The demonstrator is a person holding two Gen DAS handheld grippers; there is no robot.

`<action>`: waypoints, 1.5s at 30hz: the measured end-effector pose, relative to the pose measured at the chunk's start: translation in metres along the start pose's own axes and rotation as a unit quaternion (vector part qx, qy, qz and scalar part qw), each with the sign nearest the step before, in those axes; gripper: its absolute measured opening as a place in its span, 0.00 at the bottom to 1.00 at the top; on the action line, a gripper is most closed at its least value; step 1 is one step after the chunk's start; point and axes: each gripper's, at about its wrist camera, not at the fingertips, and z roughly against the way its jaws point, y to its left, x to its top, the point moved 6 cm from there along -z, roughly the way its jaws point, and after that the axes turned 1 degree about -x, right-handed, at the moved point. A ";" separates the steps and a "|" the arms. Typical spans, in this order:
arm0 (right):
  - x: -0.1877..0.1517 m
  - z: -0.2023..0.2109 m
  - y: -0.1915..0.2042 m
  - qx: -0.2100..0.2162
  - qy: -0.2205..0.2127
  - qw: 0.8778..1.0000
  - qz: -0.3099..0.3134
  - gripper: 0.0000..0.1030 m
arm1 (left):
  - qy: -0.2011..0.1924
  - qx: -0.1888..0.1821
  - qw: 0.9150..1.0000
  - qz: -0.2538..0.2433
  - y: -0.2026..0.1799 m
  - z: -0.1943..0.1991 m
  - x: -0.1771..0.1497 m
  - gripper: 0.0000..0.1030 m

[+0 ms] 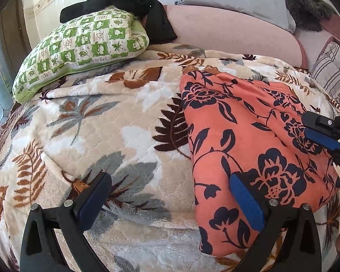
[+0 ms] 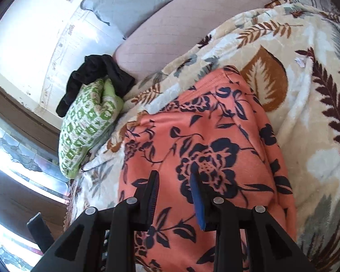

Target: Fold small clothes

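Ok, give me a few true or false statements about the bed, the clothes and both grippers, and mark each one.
1. The orange garment lies on the leaf blanket. True.
2. The left gripper is shut on the garment. False: its jaws are wide open, holding nothing.
3. A black cloth sits on the green pillow. True.
4. The right gripper grips the pillow. False: it is over the garment, jaws apart.

Left gripper (image 1: 170,195): jaws spread wide, nothing between pads, pointing steeply downward. Right gripper (image 2: 175,192): jaws parted by narrow gap, nothing pinched between pads, tilted downward (in left wrist view its blue-padded tip enters from right edge (image 1: 321,133)). Grippers well apart, not touching.
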 end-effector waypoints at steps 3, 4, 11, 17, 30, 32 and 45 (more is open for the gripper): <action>-0.006 -0.008 0.018 0.008 0.001 0.999 0.034 0.31 | 0.001 0.000 1.000 -0.001 0.000 0.000 -0.001 1.00; -0.011 -0.015 0.019 0.000 0.012 0.999 0.040 0.31 | 0.001 -0.001 1.000 -0.002 0.000 0.000 -0.001 1.00; -0.031 -0.041 0.017 -0.074 0.045 0.991 0.100 0.31 | 0.010 -0.006 1.000 -0.002 -0.001 -0.005 -0.003 1.00; -0.029 -0.036 0.010 -0.055 0.057 0.993 0.082 0.30 | 0.008 -0.010 1.000 -0.002 -0.002 -0.007 -0.002 1.00; -0.003 -0.013 -0.019 -0.098 0.023 0.993 0.054 0.31 | 0.007 -0.014 1.000 -0.005 -0.003 -0.010 -0.003 1.00; -0.005 -0.014 -0.015 -0.109 0.021 0.991 0.072 0.31 | 0.007 -0.016 1.000 -0.005 -0.003 -0.010 -0.003 1.00; -0.002 -0.007 -0.013 -0.107 0.007 0.991 0.074 0.30 | 0.007 -0.020 1.000 -0.002 -0.002 -0.009 -0.002 1.00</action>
